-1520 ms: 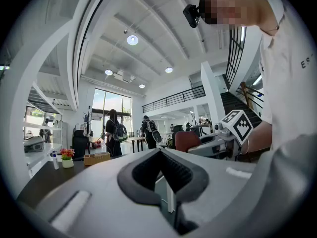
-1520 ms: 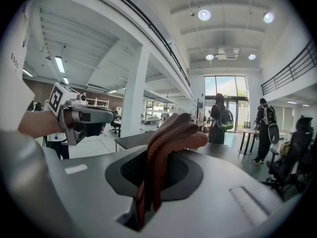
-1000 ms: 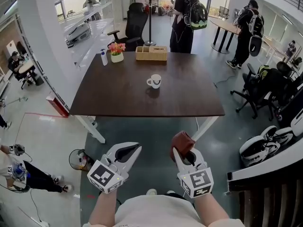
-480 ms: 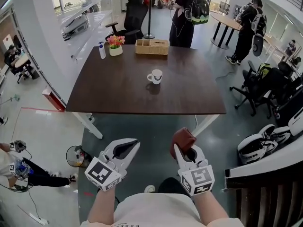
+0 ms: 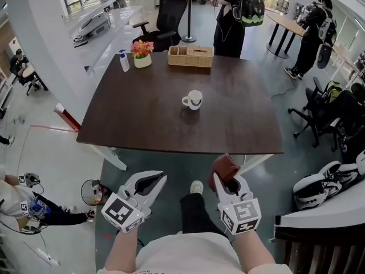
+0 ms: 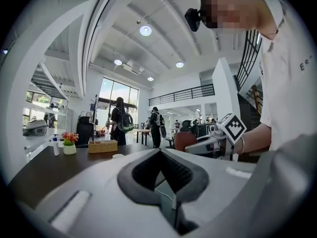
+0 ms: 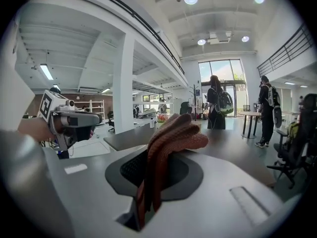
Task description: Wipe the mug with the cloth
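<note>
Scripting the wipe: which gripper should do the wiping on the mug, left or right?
Right gripper: jaws shut on the cloth; left gripper is shut, empty. Both hang short of the table, similarly far from the mug.

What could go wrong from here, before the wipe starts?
The mug stands loose in the middle of the table, and the left gripper is shut and empty: a one-handed wipe might shove or tip it. The cloth sits bunched in the right gripper's shut jaws, so rubbing might tug it out.
</note>
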Motion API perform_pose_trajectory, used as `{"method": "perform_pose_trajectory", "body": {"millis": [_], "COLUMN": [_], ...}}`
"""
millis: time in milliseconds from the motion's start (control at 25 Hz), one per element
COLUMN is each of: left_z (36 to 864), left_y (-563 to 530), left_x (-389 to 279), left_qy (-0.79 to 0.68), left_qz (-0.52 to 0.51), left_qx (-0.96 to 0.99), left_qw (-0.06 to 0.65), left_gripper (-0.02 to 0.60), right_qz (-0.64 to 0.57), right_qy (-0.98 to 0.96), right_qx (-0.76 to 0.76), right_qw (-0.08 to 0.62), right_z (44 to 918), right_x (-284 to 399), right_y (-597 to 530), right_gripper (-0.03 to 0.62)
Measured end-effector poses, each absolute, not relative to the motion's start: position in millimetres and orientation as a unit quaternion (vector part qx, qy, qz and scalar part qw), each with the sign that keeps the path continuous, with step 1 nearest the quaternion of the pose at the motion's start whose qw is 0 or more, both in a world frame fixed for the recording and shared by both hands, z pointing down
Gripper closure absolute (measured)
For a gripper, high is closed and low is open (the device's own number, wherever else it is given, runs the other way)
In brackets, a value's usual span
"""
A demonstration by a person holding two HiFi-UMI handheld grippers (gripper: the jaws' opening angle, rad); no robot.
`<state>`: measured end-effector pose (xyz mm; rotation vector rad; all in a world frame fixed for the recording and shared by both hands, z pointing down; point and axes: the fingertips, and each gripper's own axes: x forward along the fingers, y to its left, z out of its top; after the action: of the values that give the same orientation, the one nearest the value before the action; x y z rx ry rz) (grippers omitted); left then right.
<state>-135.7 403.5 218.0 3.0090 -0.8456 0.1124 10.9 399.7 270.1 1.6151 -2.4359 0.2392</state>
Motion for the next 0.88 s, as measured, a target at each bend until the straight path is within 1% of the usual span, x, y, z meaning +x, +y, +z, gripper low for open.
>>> {"method": "perform_pose_trajectory", "body": {"millis": [120, 480, 640, 880], "left_z": [221.1, 253.3, 266.9, 295.7], "left_y": [359.3, 183.5, 130.8, 76.9], "left_x": [-124.4, -73.0, -56.9, -53.3], "left_qy": [-0.284, -0.295, -0.291, -0.300], "left_qz": [0.039, 0.068, 0.080, 0.101], "left_qx": [0.958, 0.952, 0.952, 0.946], "left_qw": [0.002, 0.038, 0.047, 0.065], "left_gripper": [0.577, 0.577, 0.577, 0.577], "right_qz": [0.088, 0.117, 0.121, 0.137], "right_qy": [-0.832, -0.840, -0.844, -0.851], "right_qx": [0.538, 0.515, 0.505, 0.483], "right_qw": [0.105, 0.126, 0.135, 0.153], "right_z": [275.9, 300.6, 305.9, 326.7], "right_x": [26.3, 82.3, 95.7, 95.6], "right_y": [352.0, 178.1, 121.9, 68.8], "right_gripper": [0.516, 0.516, 0.516, 0.516]}}
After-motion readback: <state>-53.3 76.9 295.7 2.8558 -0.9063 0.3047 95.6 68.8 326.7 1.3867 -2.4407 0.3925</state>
